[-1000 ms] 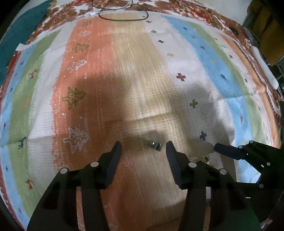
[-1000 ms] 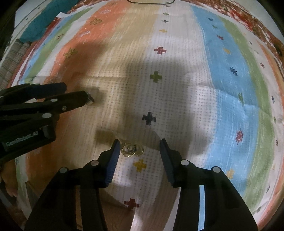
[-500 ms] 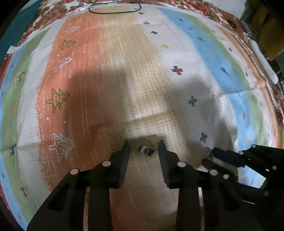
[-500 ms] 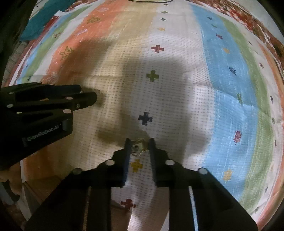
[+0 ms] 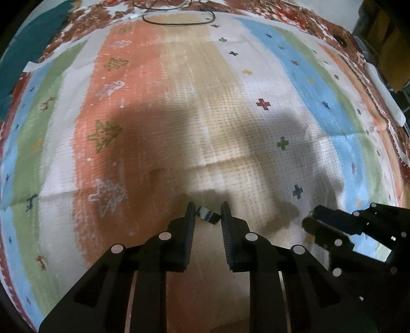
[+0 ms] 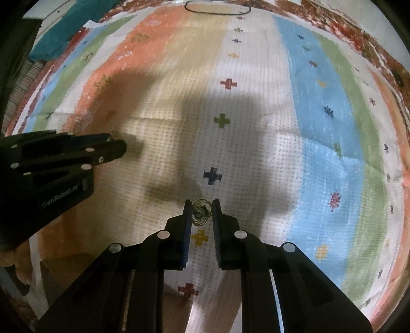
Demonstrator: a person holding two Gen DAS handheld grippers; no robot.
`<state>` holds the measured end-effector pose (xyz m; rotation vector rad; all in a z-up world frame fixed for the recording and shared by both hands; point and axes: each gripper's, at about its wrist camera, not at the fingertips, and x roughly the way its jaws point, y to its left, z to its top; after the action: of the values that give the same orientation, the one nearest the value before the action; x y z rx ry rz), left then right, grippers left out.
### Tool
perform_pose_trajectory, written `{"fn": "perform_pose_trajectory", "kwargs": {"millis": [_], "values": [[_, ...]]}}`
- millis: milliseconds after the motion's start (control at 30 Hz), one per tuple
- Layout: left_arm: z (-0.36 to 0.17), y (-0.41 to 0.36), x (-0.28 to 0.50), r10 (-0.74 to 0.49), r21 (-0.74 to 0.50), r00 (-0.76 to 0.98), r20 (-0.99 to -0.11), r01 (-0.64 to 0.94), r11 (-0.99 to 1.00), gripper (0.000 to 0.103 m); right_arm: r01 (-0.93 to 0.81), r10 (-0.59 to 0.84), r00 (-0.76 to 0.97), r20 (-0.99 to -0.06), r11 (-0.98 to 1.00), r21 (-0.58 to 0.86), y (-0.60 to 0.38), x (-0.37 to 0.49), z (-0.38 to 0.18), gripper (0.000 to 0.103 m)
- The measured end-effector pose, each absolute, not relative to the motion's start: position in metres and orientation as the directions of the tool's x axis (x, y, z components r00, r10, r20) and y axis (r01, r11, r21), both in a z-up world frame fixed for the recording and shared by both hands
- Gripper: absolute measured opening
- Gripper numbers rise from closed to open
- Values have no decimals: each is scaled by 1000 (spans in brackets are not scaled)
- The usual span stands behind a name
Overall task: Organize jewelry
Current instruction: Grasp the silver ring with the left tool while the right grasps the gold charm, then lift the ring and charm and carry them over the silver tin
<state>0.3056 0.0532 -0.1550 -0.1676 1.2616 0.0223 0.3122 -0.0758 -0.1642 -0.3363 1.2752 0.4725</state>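
Observation:
A small dark glossy jewelry piece (image 5: pixel 208 215) lies on the striped cloth (image 5: pixel 230 107), caught between the tips of my left gripper (image 5: pixel 208 208). Its jaws are closing and both pads touch the piece. In the right wrist view a gold openwork piece (image 6: pixel 202 213) sits between the tips of my right gripper (image 6: pixel 202 205). Those jaws are closing too, with the pads against it. Both grippers point steeply down at the cloth. The right gripper (image 5: pixel 311 222) shows at the lower right of the left wrist view, and the left gripper (image 6: pixel 118 148) at the left of the right wrist view.
A black cable loop (image 5: pixel 179 19) lies at the far edge of the cloth. A teal fabric (image 5: pixel 30 51) is at the far left, and a white oblong object (image 5: pixel 384 94) lies along the right edge. A fold line crosses the cloth (image 6: pixel 256 123).
Both grippers narrowed from wide apart onto their pieces. The dark piece now sits between the left tips, and the gold piece between the right tips instead of beside the left finger.

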Motion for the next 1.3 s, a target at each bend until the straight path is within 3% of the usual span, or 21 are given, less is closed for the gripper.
{"fn": "perform_pose_trajectory", "kwargs": {"millis": [633, 1300], "values": [[-97, 52, 255, 5, -63, 410, -912, -152, 986, 20, -480, 185, 339, -922, 877, 0, -85, 286, -120, 16], [-56, 21, 196, -28, -94, 503, -864, -108, 990, 20, -504, 251, 392, -885, 863, 22, -95, 236, -86, 16]]}}
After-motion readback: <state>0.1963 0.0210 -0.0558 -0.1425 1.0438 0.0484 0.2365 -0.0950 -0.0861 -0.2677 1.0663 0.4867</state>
